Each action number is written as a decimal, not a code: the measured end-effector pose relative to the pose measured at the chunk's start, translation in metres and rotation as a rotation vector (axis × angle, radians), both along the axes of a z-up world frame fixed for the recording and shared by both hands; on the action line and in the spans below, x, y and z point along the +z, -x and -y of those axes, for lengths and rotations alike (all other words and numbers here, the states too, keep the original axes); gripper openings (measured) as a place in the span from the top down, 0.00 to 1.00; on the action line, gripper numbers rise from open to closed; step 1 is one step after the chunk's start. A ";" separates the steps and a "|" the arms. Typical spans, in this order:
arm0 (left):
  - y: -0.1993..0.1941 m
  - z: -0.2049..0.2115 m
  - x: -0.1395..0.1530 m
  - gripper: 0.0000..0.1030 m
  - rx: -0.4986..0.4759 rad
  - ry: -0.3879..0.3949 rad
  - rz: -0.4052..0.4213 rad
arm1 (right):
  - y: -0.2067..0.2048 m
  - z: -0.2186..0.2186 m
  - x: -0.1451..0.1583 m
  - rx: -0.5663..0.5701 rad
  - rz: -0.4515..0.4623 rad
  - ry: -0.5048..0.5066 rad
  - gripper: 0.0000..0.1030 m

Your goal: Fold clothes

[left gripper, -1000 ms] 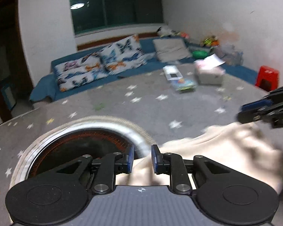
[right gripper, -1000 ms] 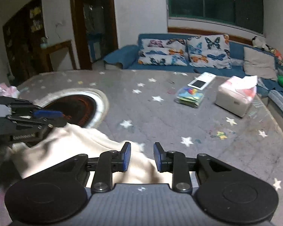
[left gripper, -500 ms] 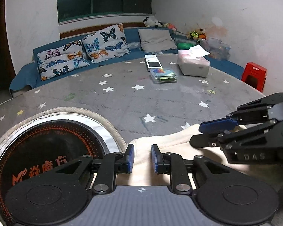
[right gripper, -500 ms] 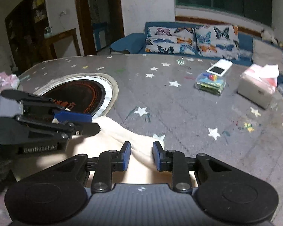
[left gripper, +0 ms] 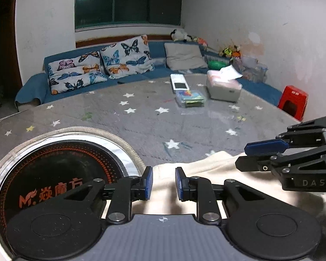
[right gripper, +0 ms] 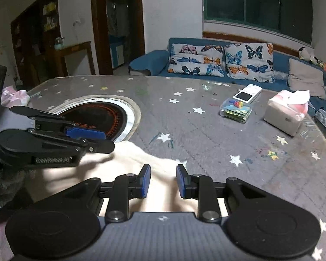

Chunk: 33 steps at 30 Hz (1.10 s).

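A cream garment (left gripper: 208, 171) lies on the grey star-patterned table, near the front edge; it also shows in the right wrist view (right gripper: 128, 158). My left gripper (left gripper: 162, 182) is open, jaws apart over the garment's left part, holding nothing. My right gripper (right gripper: 163, 181) is open over the garment's right part, holding nothing. Each gripper shows in the other's view: the right one (left gripper: 269, 152) at the right, the left one (right gripper: 87, 138) at the left, both just above the cloth.
A round black cooktop (left gripper: 54, 174) is set into the table left of the garment. Farther back lie a clear box of coloured items (left gripper: 190, 99), a white remote (left gripper: 178, 82) and a tissue box (left gripper: 223, 87). A blue sofa with butterfly cushions (left gripper: 97, 69) stands behind. A red stool (left gripper: 293, 102) stands at the right.
Both grippers have come down and steadied over the garment, which has settled flat on the table. The jaws of both have stayed apart.
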<state>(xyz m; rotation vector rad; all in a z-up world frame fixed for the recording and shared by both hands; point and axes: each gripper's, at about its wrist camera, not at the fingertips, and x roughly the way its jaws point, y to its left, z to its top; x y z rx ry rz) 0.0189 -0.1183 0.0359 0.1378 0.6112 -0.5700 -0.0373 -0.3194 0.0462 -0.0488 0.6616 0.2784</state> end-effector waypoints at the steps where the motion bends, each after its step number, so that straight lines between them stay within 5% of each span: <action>1: 0.004 -0.002 0.001 0.74 -0.003 0.005 0.001 | 0.004 0.002 0.000 -0.003 -0.001 0.002 0.76; 8: 0.027 -0.010 -0.003 0.69 0.024 -0.002 -0.008 | -0.006 0.023 -0.026 -0.093 -0.070 -0.014 0.81; 12: 0.036 -0.022 -0.002 0.69 0.046 0.008 -0.008 | 0.005 0.023 -0.016 -0.093 -0.034 -0.017 0.81; 22: 0.050 -0.046 -0.016 0.69 0.099 0.010 -0.043 | 0.065 0.000 -0.006 0.062 -0.008 0.002 0.81; 33: 0.073 -0.052 -0.018 0.68 0.108 0.027 -0.070 | 0.087 0.002 -0.019 0.102 -0.042 0.077 0.81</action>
